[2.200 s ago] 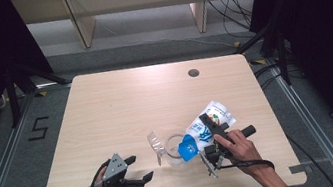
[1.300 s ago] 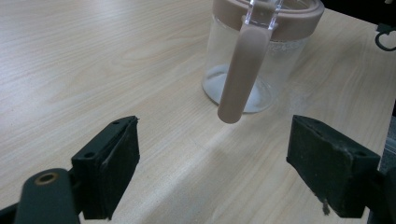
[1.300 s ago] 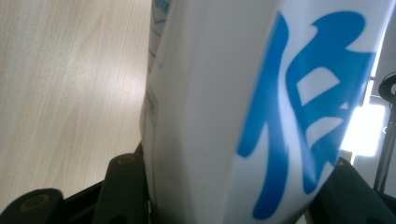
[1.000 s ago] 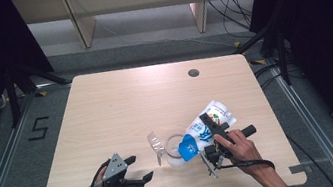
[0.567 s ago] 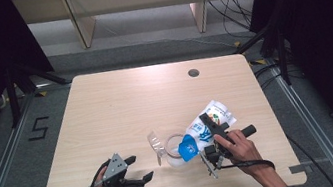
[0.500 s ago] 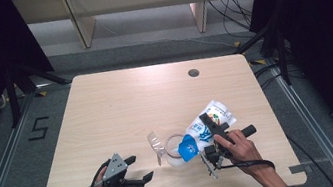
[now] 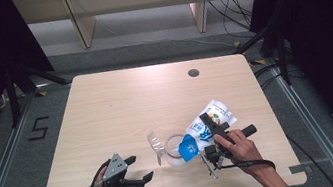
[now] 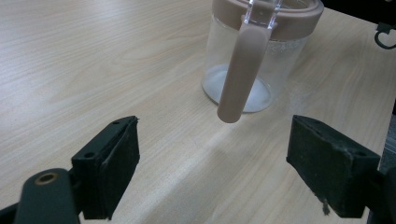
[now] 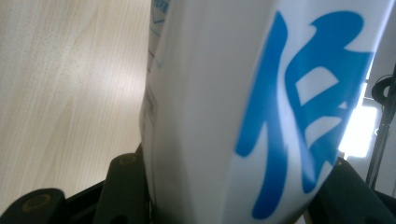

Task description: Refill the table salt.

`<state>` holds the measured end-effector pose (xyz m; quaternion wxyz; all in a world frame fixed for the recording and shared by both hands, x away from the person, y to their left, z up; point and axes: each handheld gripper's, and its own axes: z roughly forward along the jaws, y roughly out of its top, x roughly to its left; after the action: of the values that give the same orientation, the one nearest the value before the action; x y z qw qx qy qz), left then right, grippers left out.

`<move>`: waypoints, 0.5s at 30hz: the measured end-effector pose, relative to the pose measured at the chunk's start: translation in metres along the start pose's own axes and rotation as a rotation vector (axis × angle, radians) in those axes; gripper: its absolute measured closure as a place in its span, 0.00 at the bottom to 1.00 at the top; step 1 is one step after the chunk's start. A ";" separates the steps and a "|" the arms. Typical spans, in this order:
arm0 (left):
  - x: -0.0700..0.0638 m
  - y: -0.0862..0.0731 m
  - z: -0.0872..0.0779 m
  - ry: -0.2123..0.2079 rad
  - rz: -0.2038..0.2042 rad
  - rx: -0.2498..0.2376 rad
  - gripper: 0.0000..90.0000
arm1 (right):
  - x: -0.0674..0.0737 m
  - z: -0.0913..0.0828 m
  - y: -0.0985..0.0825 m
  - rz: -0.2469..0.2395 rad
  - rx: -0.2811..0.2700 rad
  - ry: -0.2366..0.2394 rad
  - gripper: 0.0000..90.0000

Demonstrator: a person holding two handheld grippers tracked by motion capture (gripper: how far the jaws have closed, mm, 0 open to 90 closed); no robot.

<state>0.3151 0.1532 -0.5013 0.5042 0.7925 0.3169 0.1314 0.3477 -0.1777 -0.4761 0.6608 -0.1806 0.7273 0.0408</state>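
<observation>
**White pouch tipped over the glass jar**

White, blue-printed pouch (image 7: 206, 128) sits clamped between the jaws of the right gripper (image 7: 212, 139), held about half-wide around its body. It lies tilted, with the blue end lowered toward the jar (image 7: 175, 145); judging by this angle, the contents are meant to run into the jar mouth. The right gripper view confirms the hold: the pouch (image 9: 261, 107) stands between both jaws, pressed on each side.

The jar stands upright on the table (image 7: 121, 105), near the front edge, just beside the pouch's low end. Its clear lid (image 7: 156, 144) is hinged back to the left, which leaves the mouth free.

The left gripper (image 7: 131, 172) rests low on the table, well to the left of the jar, jaws spread wide and holding nothing. In the left gripper view the jar (image 8: 254, 56) and its brown handle (image 8: 240, 74) stand ahead of the open jaws (a position suited to steadying the jar if it shifts).

Nothing else lies on the table between the grippers. A round cable hole (image 7: 193, 73) sits far back.
</observation>
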 end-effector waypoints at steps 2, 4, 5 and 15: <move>0.000 0.000 0.000 0.001 -0.001 -0.001 0.18 | -0.001 0.001 0.000 -0.017 -0.009 -0.006 0.57; 0.000 0.000 0.000 0.001 -0.001 -0.001 0.18 | -0.001 0.000 0.000 -0.017 -0.008 -0.007 0.57; 0.000 0.000 0.000 0.004 -0.006 -0.001 0.18 | -0.002 0.001 0.000 -0.020 -0.012 -0.009 0.58; 0.000 0.000 0.000 0.002 -0.004 0.000 0.18 | -0.002 0.000 0.000 -0.020 -0.008 -0.008 0.58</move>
<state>0.3149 0.1531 -0.5014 0.5043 0.7916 0.3191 0.1311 0.3482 -0.1772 -0.4743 0.6634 -0.1905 0.7226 0.0377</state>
